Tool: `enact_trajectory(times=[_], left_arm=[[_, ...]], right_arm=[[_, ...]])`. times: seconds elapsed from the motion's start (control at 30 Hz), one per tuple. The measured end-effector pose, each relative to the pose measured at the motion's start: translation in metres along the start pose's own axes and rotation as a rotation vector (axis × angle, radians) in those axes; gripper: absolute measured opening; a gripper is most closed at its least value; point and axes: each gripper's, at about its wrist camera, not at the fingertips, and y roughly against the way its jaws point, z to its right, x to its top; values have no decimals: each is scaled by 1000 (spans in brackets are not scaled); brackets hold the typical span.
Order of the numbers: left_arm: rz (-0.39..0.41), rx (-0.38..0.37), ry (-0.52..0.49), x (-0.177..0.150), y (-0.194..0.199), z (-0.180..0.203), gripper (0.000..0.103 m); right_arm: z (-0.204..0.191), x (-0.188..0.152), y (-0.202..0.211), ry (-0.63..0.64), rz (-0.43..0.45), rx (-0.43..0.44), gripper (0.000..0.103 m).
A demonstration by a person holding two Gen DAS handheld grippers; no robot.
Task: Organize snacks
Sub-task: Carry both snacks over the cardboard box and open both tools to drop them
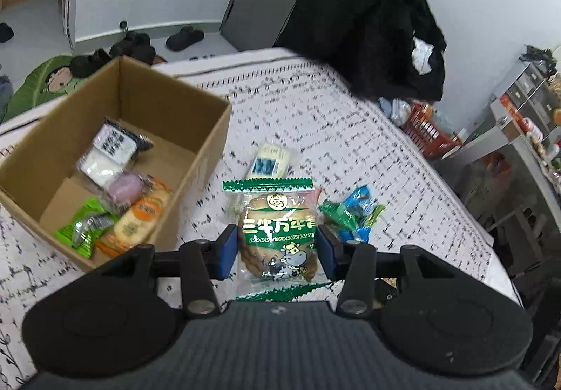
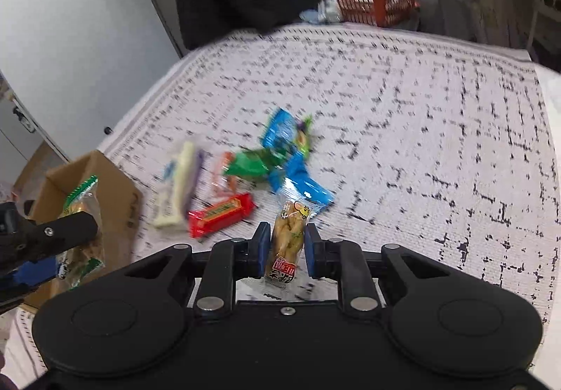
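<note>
My left gripper (image 1: 278, 246) is shut on a green-edged biscuit packet (image 1: 277, 235) with a cow picture, held above the tablecloth just right of the cardboard box (image 1: 210, 141). The box holds several snack packets (image 1: 119, 186). A white and blue packet (image 1: 268, 160) and green and blue wrappers (image 1: 350, 211) lie beyond the gripper. My right gripper (image 2: 283, 248) is shut on a narrow clear packet of yellowish snack (image 2: 289, 232) with a red label. Ahead of it lie a red bar (image 2: 221, 214), a pale long packet (image 2: 178, 190) and blue and green wrappers (image 2: 280, 158). The left gripper with its biscuit packet (image 2: 82, 214) shows at the left edge.
The table wears a white cloth with black dashes (image 2: 420, 109). A black garment (image 1: 371, 15) hangs at the far edge, with an orange basket (image 2: 378, 2) behind it. Shoes (image 1: 182, 38) and a green mat lie on the floor. Shelving (image 1: 526, 116) stands at the right.
</note>
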Motion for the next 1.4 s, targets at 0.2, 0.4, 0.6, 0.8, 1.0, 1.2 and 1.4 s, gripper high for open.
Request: enact_trajectory(times=[0.2,0.4,0.6,0.8,1.0,1.2,1.4], left_arm=[[43,-5,19,10,25,-14,47],[86,-18,34,19,49,-28,47],[108,-22,56,24,64,-45,47],[121,-29,86,29,74,-62,47],[125,-32,120,33,78,-80,47],[126,-26,162,38,81,-102,47],[124,-8,212,41,76,-125,47]], right_arm=[[-26,6,25,31,46,30,21],[-52,6,43,74,72,46,21],[-76,4,55,97,85,63,21],[-102,3,65,134,103,84,21],[-125,0,63,161,114,105,21],[-152,-7,60,179,117,125,21],[-177,-9,51,199,112,156,21]])
